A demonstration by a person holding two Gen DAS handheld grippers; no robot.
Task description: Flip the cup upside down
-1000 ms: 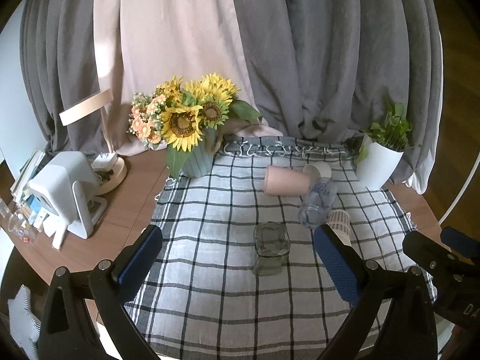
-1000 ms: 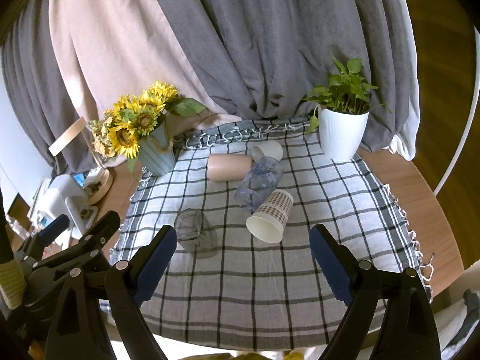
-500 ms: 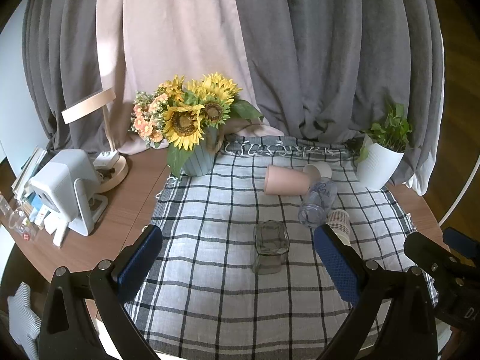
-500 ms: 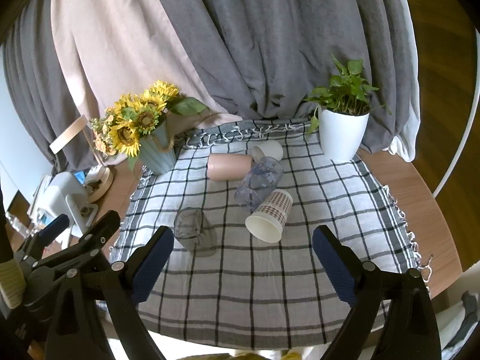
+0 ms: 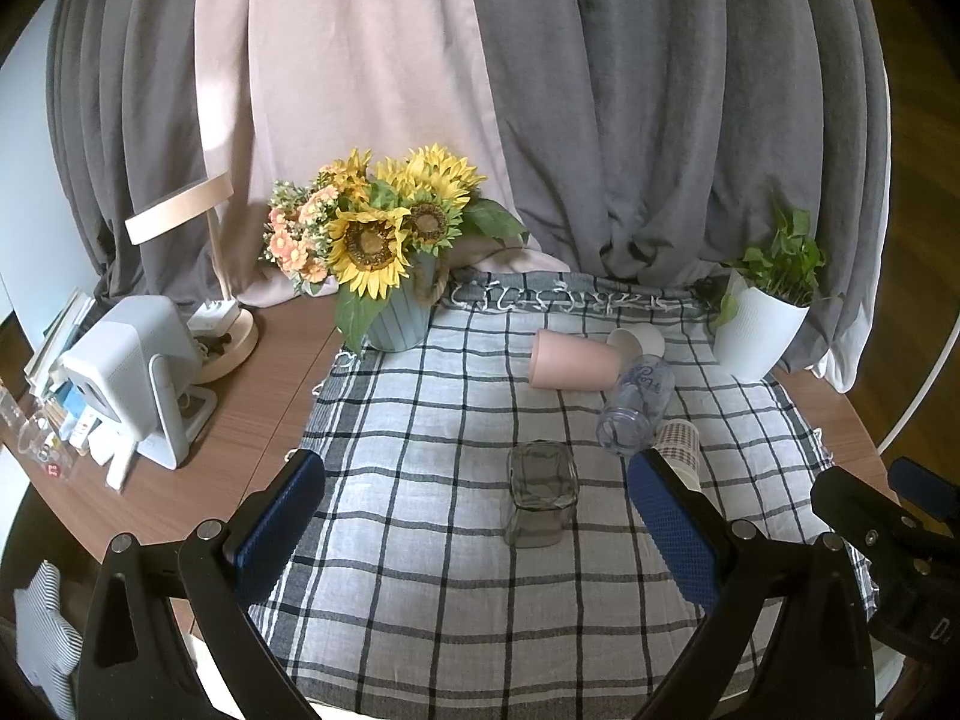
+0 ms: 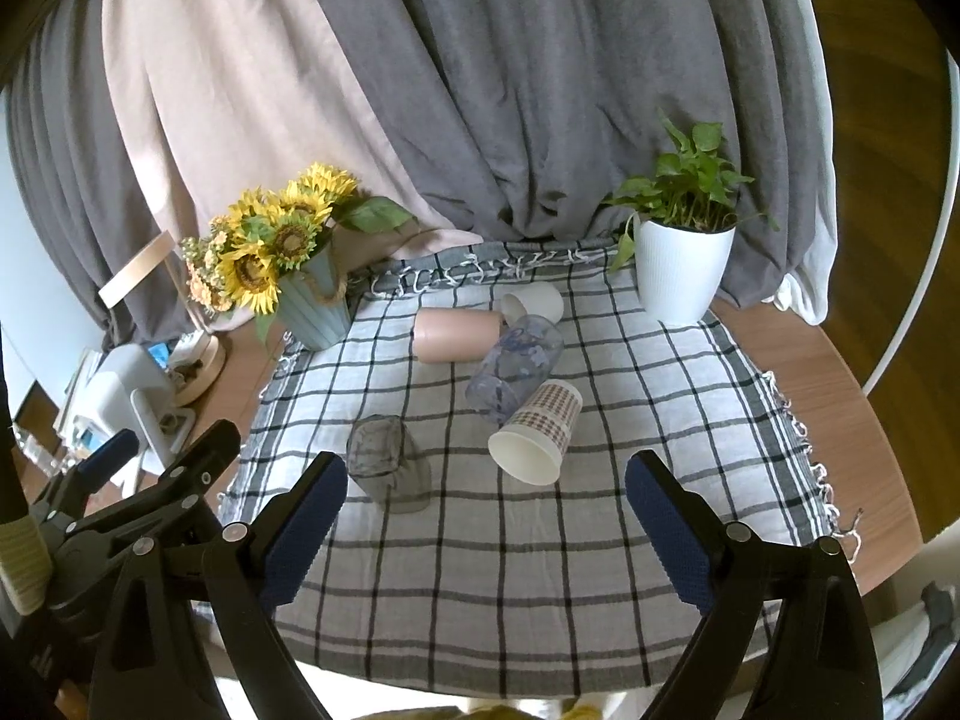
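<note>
Grey and pink curtains [image 5: 480, 90] hang behind a round wooden tabletop [image 5: 252, 420] covered by a checked cloth [image 5: 456, 588]. Five cups lie on their sides mid-frame: a smoky glass cup [image 5: 540, 501], a pink cup [image 5: 573, 360], a white cup [image 5: 639, 339], a clear printed cup [image 5: 636, 405] and a checked paper cup [image 6: 537, 432]. Both the left tongs [image 5: 477, 522] and the right tongs [image 6: 486, 534] stand wide apart, holding nothing, low in frame. Sunflowers [image 5: 384, 234] sit upper left, a potted plant [image 6: 684, 258] upper right.

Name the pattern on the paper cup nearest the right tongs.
Brown houndstooth check on white paper cup; right wrist view.
</note>
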